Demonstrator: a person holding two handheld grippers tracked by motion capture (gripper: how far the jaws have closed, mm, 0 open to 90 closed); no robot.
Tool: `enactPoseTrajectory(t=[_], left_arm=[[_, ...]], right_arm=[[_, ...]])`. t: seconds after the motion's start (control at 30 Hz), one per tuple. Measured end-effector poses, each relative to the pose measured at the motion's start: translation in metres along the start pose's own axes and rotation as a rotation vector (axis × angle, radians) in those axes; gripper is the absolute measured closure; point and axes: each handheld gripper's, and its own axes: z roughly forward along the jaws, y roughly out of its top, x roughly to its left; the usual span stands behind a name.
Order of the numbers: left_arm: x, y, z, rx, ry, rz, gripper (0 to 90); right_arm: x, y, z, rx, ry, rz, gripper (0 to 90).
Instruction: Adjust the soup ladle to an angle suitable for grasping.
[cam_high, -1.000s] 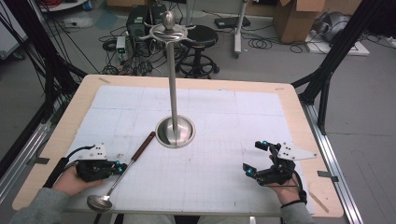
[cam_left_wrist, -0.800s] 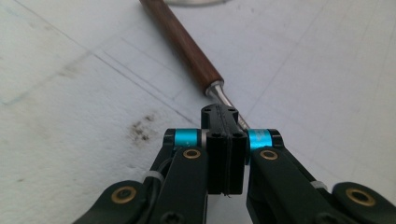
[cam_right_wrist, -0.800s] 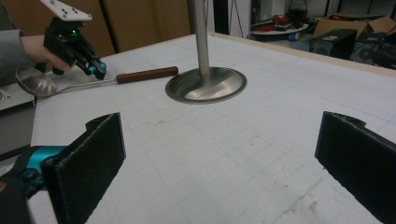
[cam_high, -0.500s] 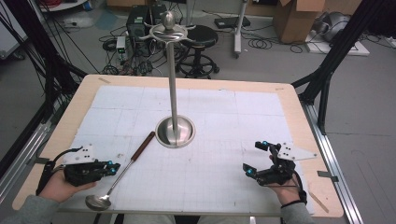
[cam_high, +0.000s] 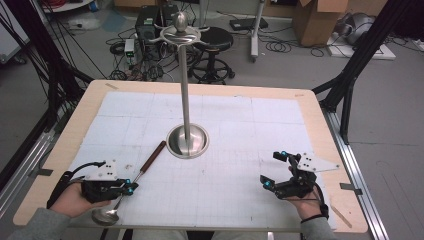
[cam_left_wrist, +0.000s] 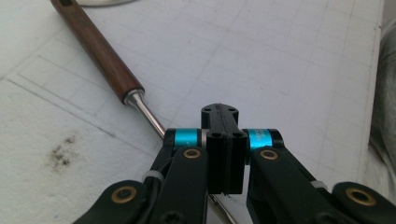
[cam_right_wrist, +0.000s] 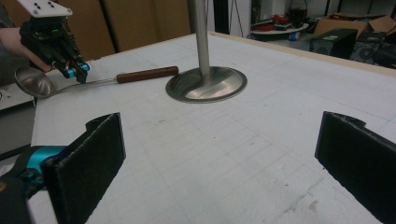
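Down low on the near left part of the counter (cam_high: 280, 125), the left tongs (cam_high: 131, 187) are squeezed all the way shut. Their two black jaws press flat against each other in the left gripper view, with nothing pinched between them. The tips hang right over the thin metal neck of the ladle (cam_high: 131, 181). The neck passes under the tips, and it is hard to tell if they touch it.

The ladle lies flat on the white mat (cam_high: 235, 120). Its round shiny bowl (cam_high: 105, 215) sits just beside the left tongs, close to the hand that holds them. Its brown wooden handle (cam_left_wrist: 95, 51) points away from the tongs, toward the shiny stand (cam_high: 187, 141).

The stand is a tall metal pole on a round base. It rises in the space between the two tongs, farther out on the counter.

The right tongs (cam_high: 276, 169) are wide open. In the right gripper view the two black jaws stand far apart with only bare mat between them. They hold nothing, and the ladle is well apart from them, off on the other side.
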Motion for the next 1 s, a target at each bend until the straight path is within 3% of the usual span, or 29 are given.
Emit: enactPoseTrajectory(t=[0.2, 0.33, 0.57, 0.77, 1.0], left_arm=[[0.001, -0.002, 0.008, 0.102, -0.019, -0.010, 89.8], [0.002, -0.001, 0.007, 0.113, -0.020, -0.016, 89.8], [0.005, -0.005, 0.002, 0.126, -0.021, 0.016, 89.8], [0.010, -0.009, -0.008, 0.175, -0.022, 0.045, 89.8], [0.011, -0.017, -0.017, 0.170, -0.004, 0.030, 89.8]], right_arm=[[0.000, 0.000, 0.000, 0.007, 0.001, 0.004, 0.7], [0.000, 0.000, -0.001, 0.003, 0.000, 0.004, 0.7], [0.000, -0.001, -0.001, 0.002, -0.002, 0.008, 0.7], [0.000, -0.001, -0.001, 0.004, -0.004, 0.006, 0.7], [0.000, -0.001, -0.002, 0.003, -0.005, 0.008, 0.7]])
